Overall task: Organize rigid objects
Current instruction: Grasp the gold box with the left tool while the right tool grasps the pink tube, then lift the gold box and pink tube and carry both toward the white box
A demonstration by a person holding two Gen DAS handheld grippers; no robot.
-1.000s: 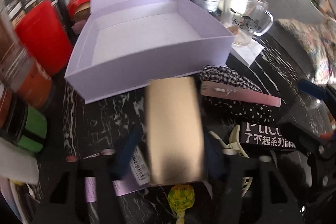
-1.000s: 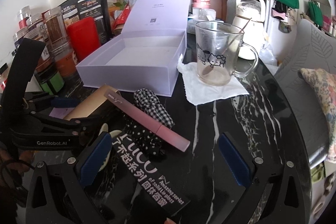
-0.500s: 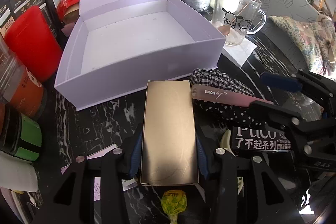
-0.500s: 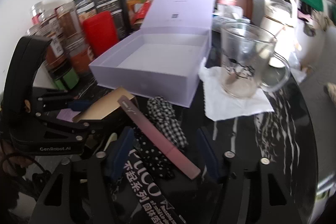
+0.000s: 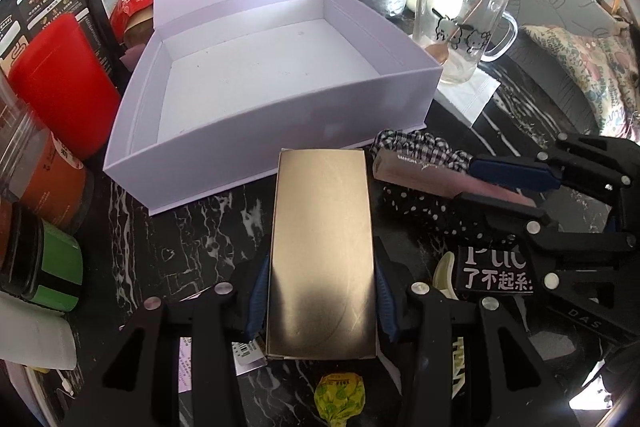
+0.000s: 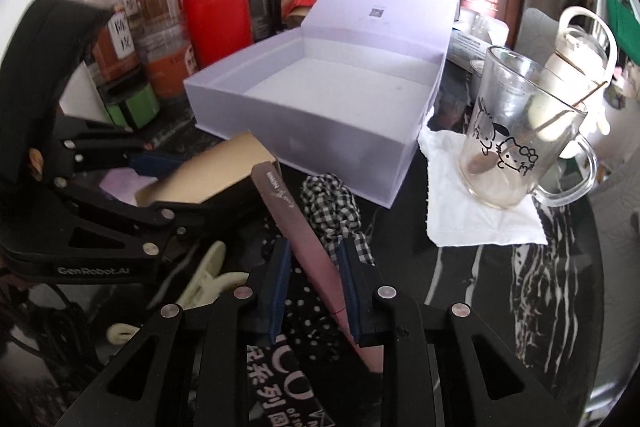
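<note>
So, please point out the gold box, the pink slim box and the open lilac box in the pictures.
gold box (image 5: 323, 259): left wrist view, middle of its top face.
pink slim box (image 6: 298, 223): right wrist view, middle of its upper side.
open lilac box (image 5: 256, 151): left wrist view, outer front wall.

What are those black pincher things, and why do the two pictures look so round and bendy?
A person holds a black claw in each hand. Each claw carries a wide-angle camera looking along its fingers, which bends the picture. One picture comes from the left claw, the other from the right claw.

The left claw squeezes a gold box. The right claw has just been closing around a long pink box, which sits between its pads.

On the black marble table stand an open, empty lilac box, a glass mug on a white napkin, checked and dotted cloth, a hair clip, a lollipop and some jars. The job is tidying these things.
</note>
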